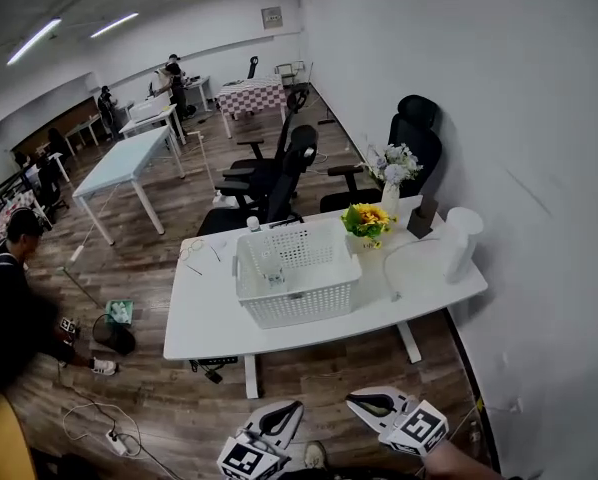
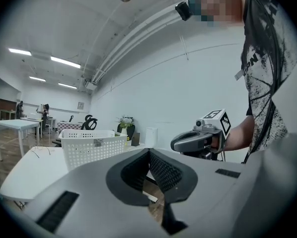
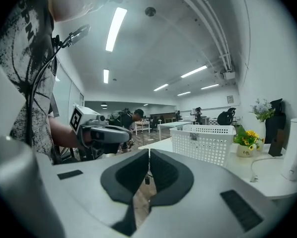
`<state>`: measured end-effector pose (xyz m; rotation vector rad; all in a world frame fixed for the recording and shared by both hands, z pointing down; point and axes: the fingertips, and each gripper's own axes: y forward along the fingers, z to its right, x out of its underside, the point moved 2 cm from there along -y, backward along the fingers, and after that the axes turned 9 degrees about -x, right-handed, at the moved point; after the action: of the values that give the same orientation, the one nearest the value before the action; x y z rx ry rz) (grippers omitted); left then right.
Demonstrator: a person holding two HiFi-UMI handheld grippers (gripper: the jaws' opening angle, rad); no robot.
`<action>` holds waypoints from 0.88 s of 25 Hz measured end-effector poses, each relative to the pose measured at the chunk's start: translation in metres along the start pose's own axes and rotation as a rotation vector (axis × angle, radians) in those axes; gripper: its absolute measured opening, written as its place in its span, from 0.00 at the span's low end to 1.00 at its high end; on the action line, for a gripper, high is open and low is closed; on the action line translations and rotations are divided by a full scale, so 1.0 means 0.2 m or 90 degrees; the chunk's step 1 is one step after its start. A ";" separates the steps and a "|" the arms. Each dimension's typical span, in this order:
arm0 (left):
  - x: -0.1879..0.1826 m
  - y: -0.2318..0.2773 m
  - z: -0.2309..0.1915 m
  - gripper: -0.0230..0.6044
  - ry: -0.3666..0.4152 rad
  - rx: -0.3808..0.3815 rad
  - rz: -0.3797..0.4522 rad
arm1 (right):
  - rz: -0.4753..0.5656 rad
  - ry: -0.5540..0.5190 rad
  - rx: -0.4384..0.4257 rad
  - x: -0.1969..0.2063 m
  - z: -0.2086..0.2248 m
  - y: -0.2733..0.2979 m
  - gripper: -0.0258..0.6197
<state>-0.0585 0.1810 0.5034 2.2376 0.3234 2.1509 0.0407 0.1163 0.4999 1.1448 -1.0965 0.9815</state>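
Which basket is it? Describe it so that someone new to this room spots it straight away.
Find the nearest white table, the one set against the white wall. The basket stands in the middle of it. It is a white, open-topped plastic box with perforated walls, far larger than the yellow flowers and the white cylinder to its right.

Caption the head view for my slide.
Left gripper and right gripper held before a white table carrying a basket and yellow flowers.
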 end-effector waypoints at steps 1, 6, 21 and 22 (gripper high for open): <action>0.00 0.01 -0.05 0.05 0.000 0.003 -0.002 | -0.002 0.003 0.005 0.00 0.02 0.04 0.08; -0.01 0.05 -0.26 0.05 -0.006 0.015 -0.005 | 0.003 0.014 0.029 -0.04 0.10 0.21 0.08; -0.04 0.15 -0.66 0.05 0.015 0.028 0.011 | 0.010 -0.015 0.065 -0.18 0.32 0.50 0.08; -0.04 0.17 -0.68 0.05 0.020 0.027 0.009 | 0.008 -0.016 0.064 -0.18 0.33 0.51 0.08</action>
<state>-0.1882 0.1300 0.5080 2.2363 0.3582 2.2102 -0.0741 0.0650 0.4884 1.2357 -1.0859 1.0448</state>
